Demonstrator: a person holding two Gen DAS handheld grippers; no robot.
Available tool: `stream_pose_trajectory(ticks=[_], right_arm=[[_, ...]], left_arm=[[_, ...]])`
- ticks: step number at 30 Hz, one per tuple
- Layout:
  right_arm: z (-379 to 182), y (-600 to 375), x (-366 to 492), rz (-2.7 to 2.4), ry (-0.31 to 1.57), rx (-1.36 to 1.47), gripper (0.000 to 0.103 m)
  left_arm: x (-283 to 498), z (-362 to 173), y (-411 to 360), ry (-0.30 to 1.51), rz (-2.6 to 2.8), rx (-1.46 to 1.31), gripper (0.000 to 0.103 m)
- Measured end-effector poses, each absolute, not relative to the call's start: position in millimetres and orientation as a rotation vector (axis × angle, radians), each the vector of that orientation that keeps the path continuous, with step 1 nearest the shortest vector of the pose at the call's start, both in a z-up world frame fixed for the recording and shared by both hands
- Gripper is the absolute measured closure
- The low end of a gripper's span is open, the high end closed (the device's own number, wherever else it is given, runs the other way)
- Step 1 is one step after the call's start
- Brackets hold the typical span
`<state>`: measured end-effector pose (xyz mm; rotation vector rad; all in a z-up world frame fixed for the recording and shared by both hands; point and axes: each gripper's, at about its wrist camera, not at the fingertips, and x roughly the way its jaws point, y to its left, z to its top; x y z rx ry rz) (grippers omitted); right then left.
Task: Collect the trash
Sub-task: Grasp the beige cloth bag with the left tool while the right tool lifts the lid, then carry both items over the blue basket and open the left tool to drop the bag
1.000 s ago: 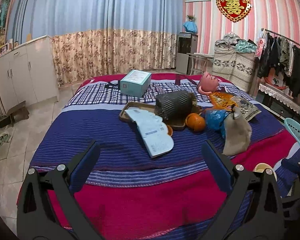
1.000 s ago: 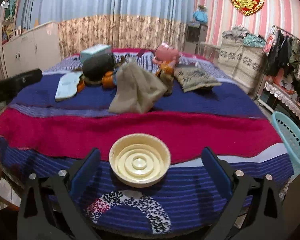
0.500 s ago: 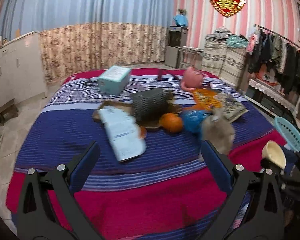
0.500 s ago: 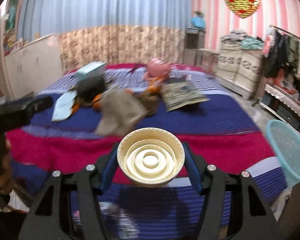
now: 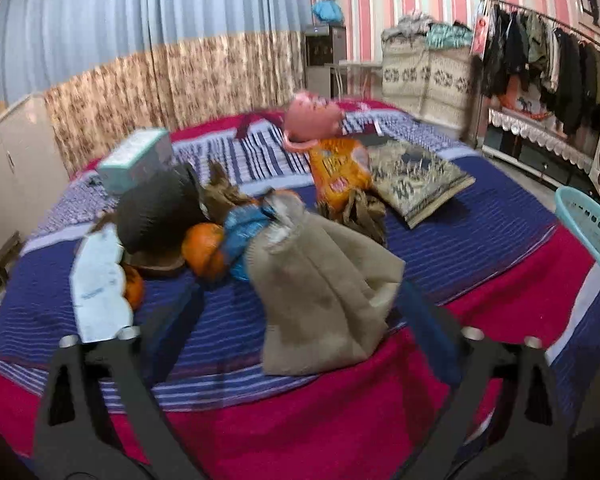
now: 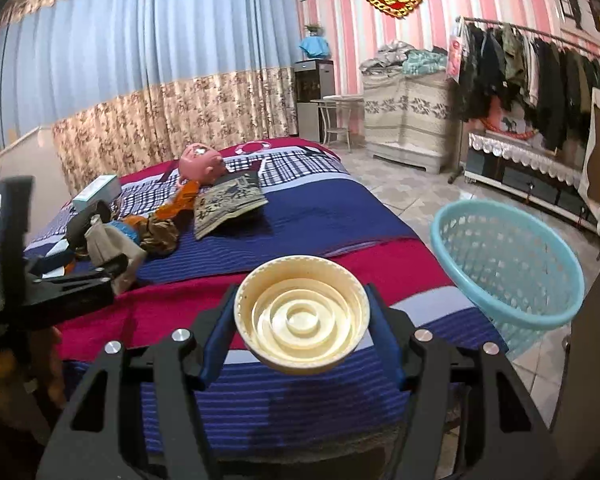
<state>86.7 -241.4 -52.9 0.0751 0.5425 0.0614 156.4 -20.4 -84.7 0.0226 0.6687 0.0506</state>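
My left tool (image 5: 300,320) is closing around the beige cloth bag (image 5: 320,296); my right tool (image 6: 302,316) pinches the cream lid (image 6: 302,314).
Lid, earlier lying on the bed (image 6: 320,216), now hangs lifted beside the teal basket (image 6: 508,264); oranges (image 5: 204,248) crowd the bag's left.

both wrist cameras look forward and down past their own fingers over the bed (image 5: 480,248). the left sits close to the clutter; the right looks from further right (basket (image 6: 508,264) near). both share the far curtain (image 6: 140,80).
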Motion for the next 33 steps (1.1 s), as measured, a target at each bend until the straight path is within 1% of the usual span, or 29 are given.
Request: stream_pose_trajectory(ticks=[2,4,6,7,10,14,19,26,33], right_arm=[[-55,-245,88,0.060,0.542,0.090,0.042],[-57,-250,89,0.057,0.539,0.102,0.042],[-58,-252,88,0.054,0.537,0.110,0.042],[-59,-251,86,0.051,0.537,0.112,0.042],[-61,-259,85,0.043,0.531,0.127,0.042],[-63,-272,86,0.031,0.525,0.163,0.042],[-59,-279,88,0.013,0.508,0.168,0.042],[-21,-315,95,-0.082,0.422,0.130,0.042],[8,-374,128,-0.176,0.398,0.106,0.042]], left_arm=[[162,-88,-18,0.707,0.027,-0.001,0.043],[162,-90,-16,0.732,0.009,-0.022,0.052],[151,-88,-13,0.740,-0.015,-0.053,0.056],[146,-88,-11,0.738,-0.025,-0.065,0.060],[127,-80,-6,0.722,-0.057,-0.078,0.066],[110,-59,-7,0.657,-0.068,-0.039,0.067],[116,-32,-23,0.594,-0.093,-0.014,0.067],[149,-3,-72,0.514,-0.161,-0.003,0.067],[181,17,-130,0.489,-0.244,0.009,0.067]])
